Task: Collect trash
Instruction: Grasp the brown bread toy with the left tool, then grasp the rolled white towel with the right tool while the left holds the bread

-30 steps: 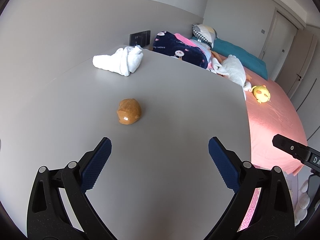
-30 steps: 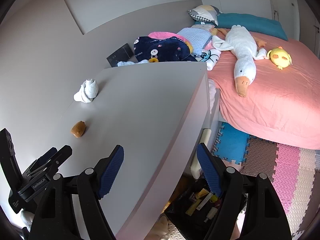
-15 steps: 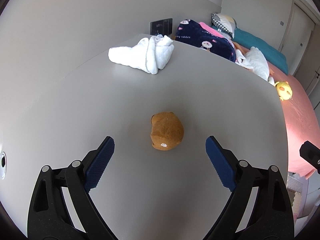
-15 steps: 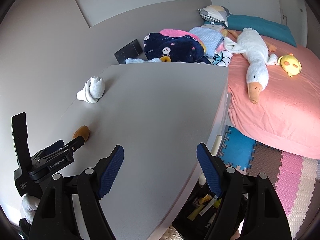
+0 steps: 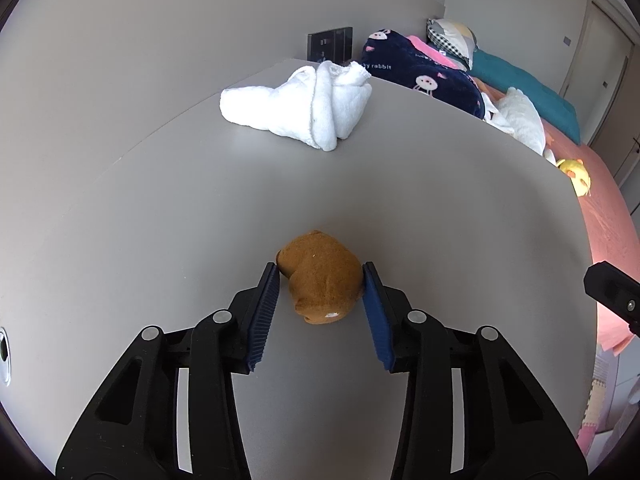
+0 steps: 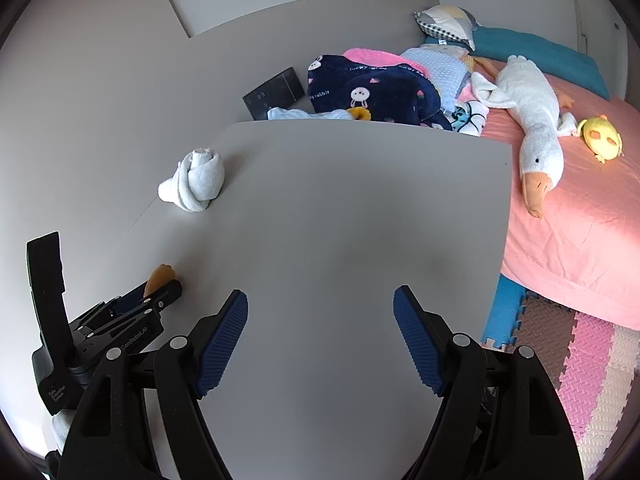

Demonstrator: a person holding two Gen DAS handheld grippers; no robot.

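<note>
A brown crumpled lump (image 5: 320,280) lies on the grey table (image 5: 160,200). My left gripper (image 5: 320,268) straddles it, jaws closing, and both blue pads touch its sides. The right wrist view shows the same lump (image 6: 160,274) peeking out beyond the left gripper (image 6: 160,296) at the lower left. Nothing sits between the fingers of my right gripper (image 6: 320,292), which hangs open over bare table (image 6: 340,220). A rolled white towel (image 5: 308,108) rests farther back near the wall, and the right wrist view shows this towel (image 6: 196,180) too.
The table's right edge (image 6: 504,220) drops to a foam-mat floor (image 6: 580,360). Beyond lies a pink bed (image 6: 580,220) with a white goose plush (image 6: 532,120), a yellow plush (image 6: 600,138) and a navy blanket (image 6: 372,88). A dark wall panel (image 6: 274,90) sits behind the table.
My left gripper has moved forward and down to the brown lump, and its jaws have narrowed from wide open onto the lump's sides. The right gripper has shifted across the table, still open.
</note>
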